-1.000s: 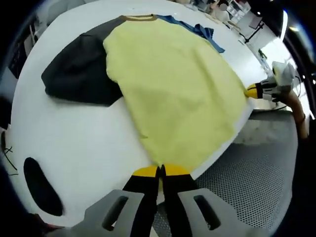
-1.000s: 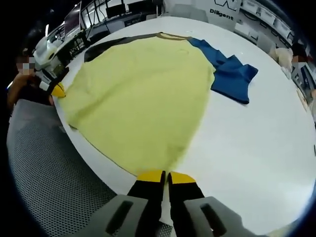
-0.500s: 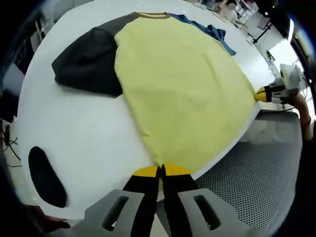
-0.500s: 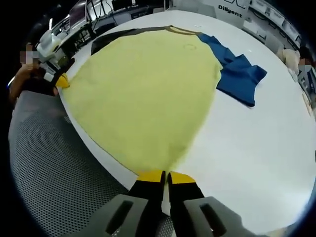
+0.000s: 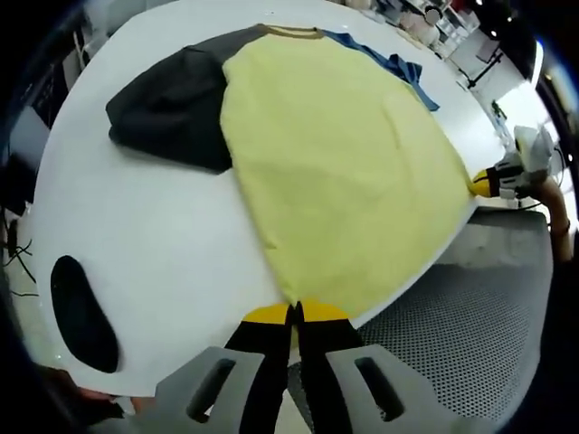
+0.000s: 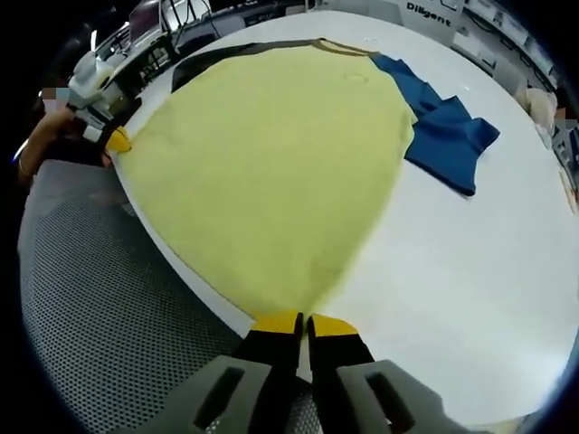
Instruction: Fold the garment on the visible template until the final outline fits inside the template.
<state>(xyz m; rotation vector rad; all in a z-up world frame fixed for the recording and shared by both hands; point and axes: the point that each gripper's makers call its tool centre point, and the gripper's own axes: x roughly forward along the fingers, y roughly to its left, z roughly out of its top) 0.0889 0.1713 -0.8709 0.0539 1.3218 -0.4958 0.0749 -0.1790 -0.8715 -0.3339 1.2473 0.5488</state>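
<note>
Lab or open office workspace. Large white table (image 6: 470, 271) over perforated grey floor (image 6: 90, 307); desks with monitors (image 6: 149, 14) behind, more cluttered benches (image 5: 425, 14) beyond, printed sign (image 6: 430, 14) on far wall.

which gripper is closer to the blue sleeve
Right. The right gripper pinches the yellow shirt hem corner on the blue sleeve side. The left gripper holds the opposite hem corner, on the dark sleeve side.
</note>
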